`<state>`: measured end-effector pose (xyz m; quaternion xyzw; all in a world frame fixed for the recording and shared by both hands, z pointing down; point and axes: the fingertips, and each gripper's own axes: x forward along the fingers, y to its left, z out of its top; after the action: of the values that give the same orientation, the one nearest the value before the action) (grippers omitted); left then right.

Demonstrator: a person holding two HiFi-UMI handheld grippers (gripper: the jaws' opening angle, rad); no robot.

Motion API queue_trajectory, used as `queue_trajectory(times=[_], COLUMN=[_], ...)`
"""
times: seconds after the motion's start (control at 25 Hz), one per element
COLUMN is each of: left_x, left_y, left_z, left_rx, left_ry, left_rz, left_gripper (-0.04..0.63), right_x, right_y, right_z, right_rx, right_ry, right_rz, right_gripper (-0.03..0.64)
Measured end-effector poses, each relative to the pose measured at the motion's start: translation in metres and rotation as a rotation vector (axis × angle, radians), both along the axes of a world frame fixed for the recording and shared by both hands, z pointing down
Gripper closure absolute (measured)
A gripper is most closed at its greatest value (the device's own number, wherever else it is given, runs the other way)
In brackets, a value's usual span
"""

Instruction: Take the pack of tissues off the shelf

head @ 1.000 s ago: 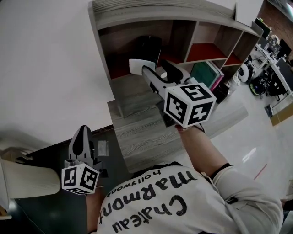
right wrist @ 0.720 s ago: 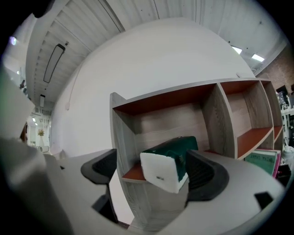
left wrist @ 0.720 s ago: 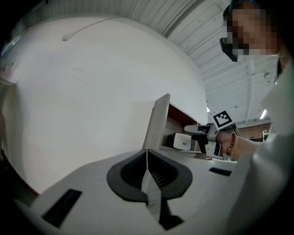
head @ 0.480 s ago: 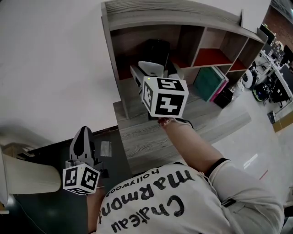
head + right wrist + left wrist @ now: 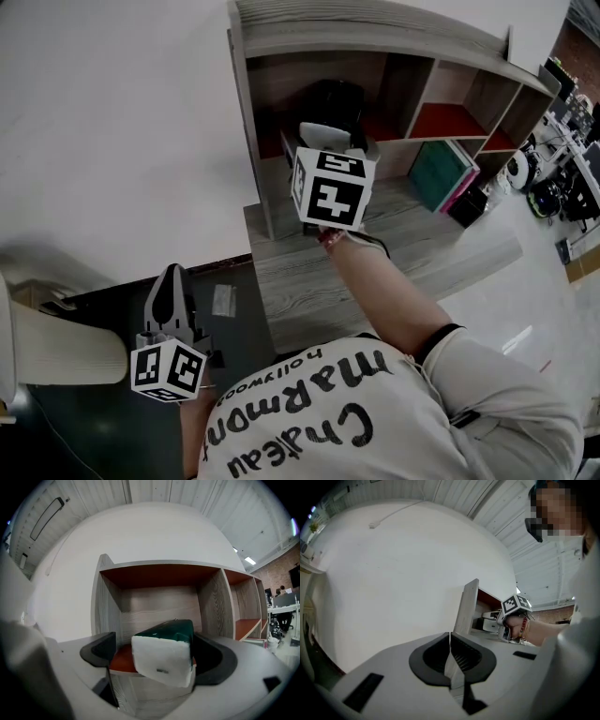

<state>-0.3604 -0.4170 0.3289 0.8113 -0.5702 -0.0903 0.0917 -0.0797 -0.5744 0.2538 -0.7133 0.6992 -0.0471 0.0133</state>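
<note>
The pack of tissues (image 5: pixel 165 654), white-faced with a dark green top, sits tilted at the front of the wooden shelf's (image 5: pixel 159 606) leftmost compartment. My right gripper (image 5: pixel 161 657) has just been opening its jaws and stands open around the pack. The pack lies close against the right jaw, with a clear gap at the left one. From the head view the pack (image 5: pixel 323 138) shows just beyond the right gripper (image 5: pixel 328 145) and its marker cube. My left gripper (image 5: pixel 172 286) hangs low at the left, shut and empty, its jaws (image 5: pixel 450 641) closed together.
The shelf unit (image 5: pixel 375 37) stands against a white wall and has further compartments with red floors to the right. Teal and pink books (image 5: pixel 439 173) stand in a lower one. A dark desk (image 5: pixel 94 431) lies under the left gripper, with a pale chair back (image 5: pixel 56 361) beside it.
The right gripper has swung left to face the leftmost compartment, and its jaws now stand wider around the pack. The left gripper has barely shifted.
</note>
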Motion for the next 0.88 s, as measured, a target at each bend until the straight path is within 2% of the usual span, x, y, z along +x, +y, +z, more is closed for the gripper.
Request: queue_trajectory(times=[0.32, 0.56, 0.68, 0.88], left_x=[-0.013, -0.019, -0.022, -0.027], left_y=[0.009, 0.011, 0.011, 0.011], left_z=[0.002, 0.005, 0.008, 0.009], left_rx=[-0.021, -0.028, -0.024, -0.026], left_ry=[-0.007, 0.000, 0.004, 0.008], left_rz=[-0.036, -0.052, -0.057, -0.074], left_gripper=[0.574, 0.574, 0.574, 0.574], right_x=[0.001, 0.004, 0.010, 0.015], right_y=[-0.008, -0.015, -0.019, -0.019], right_z=[-0.001, 0.004, 0.010, 0.016], right_rx=[0.024, 0.031, 0.026, 0.026], right_ry=[0.005, 0.058, 0.053, 0.049], right_rz=[0.068, 0.119, 0.149, 0.157], right_gripper=[0.125, 0.126, 0.126, 0.127])
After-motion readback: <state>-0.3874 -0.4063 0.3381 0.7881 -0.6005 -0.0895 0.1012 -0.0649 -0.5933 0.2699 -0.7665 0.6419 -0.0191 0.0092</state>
